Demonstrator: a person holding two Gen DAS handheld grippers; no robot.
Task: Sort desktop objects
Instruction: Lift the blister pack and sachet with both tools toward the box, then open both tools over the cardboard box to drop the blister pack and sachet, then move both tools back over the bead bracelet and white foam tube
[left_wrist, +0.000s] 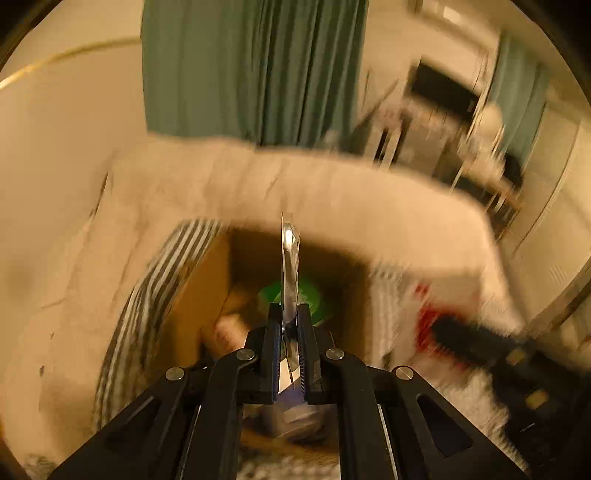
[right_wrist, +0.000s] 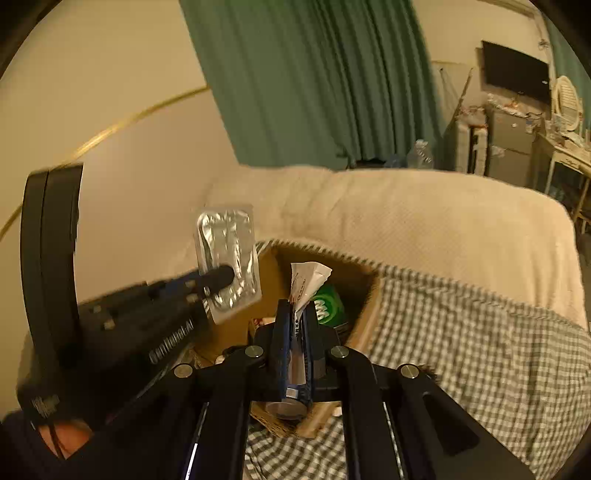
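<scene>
**Two packets held over an open box on the bed**

On a bed (right_wrist: 424, 218) under a cream blanket, with a green-and-white checked cloth (right_wrist: 461, 332) spread over its near part, sits an open cardboard box (right_wrist: 369, 317). Behind the bed, going from the left: a plain cream wall (right_wrist: 110, 110) with a thin gold line curving across it, a green curtain (right_wrist: 314, 81) in the middle, then on the right a dark screen (right_wrist: 515, 70) on the wall above grey cabinets and a cluttered side table. The left wrist view is badly smeared by motion, so the room there is hard to read.

Inside the box, a green round thing (right_wrist: 327, 306) with a white mark lies toward the far side; other small items lie nearer the front, too blurred or hidden to name.

The left gripper (right_wrist: 221, 277) reaches in from the left and is clamped on a flat silver foil pack (right_wrist: 229, 254), which stands upright above the box's left edge. In its own camera the pack (left_wrist: 290, 266) shows edge-on, pinched between the narrow jaws of the left gripper (left_wrist: 290, 325).

The right gripper (right_wrist: 295, 317) is closed on a thin blue-and-white sachet (right_wrist: 304, 288), whose crumpled white top sticks up past the fingertips, over the box opening, just in front of the green thing.
</scene>
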